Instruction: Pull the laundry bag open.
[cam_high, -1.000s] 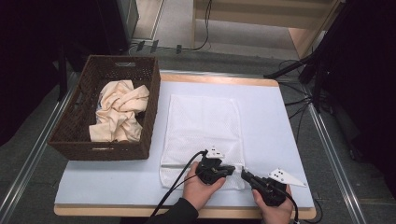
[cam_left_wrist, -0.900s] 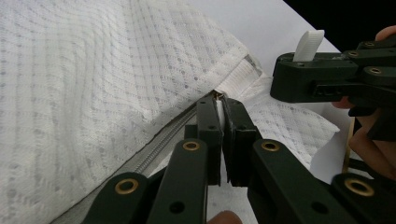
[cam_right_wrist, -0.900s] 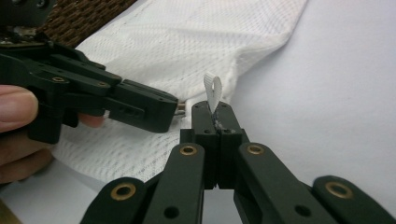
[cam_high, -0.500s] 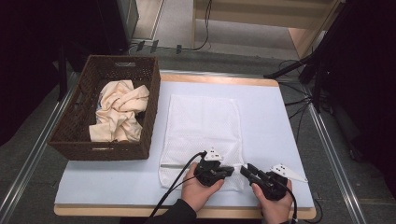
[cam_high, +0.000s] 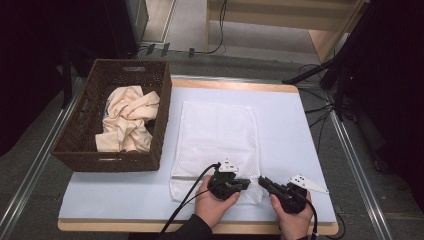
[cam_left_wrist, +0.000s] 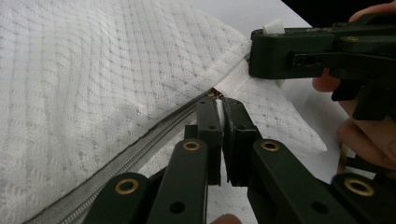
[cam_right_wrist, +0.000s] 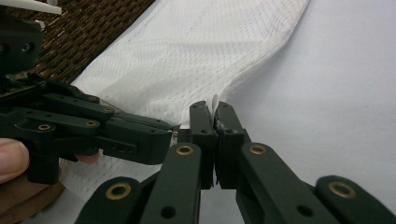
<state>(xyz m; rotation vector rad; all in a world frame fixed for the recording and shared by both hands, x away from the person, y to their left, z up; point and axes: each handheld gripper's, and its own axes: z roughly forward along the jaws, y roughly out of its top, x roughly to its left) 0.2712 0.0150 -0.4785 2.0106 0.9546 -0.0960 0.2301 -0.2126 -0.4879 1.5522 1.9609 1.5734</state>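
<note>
The white mesh bag (cam_high: 220, 145) lies flat on the tabletop (cam_high: 290, 125), long axis running away from the person, with its zipper (cam_left_wrist: 140, 140) crossing the near end from side to side. Both tongs meet at the right end of that zipper, at the bag's near right corner.

The left tongs (cam_left_wrist: 220, 105) are pressed together on a small white piece at the zipper end, apparently the pull tab; the slider itself is hidden behind the jaws. The right tongs (cam_right_wrist: 215, 113) are pinching the white fabric edge of the bag just beside it, and in the left gripper view they (cam_left_wrist: 261, 51) sit touching the cloth band at the zipper's end.

The zipper track extends from the left tongs toward the basket (cam_high: 85, 135), which holds a cream cloth (cam_high: 125, 122). Judged from this, the coming move is a pull along the zipper line toward the basket side, with the right tongs anchoring the corner against that pull.
</note>
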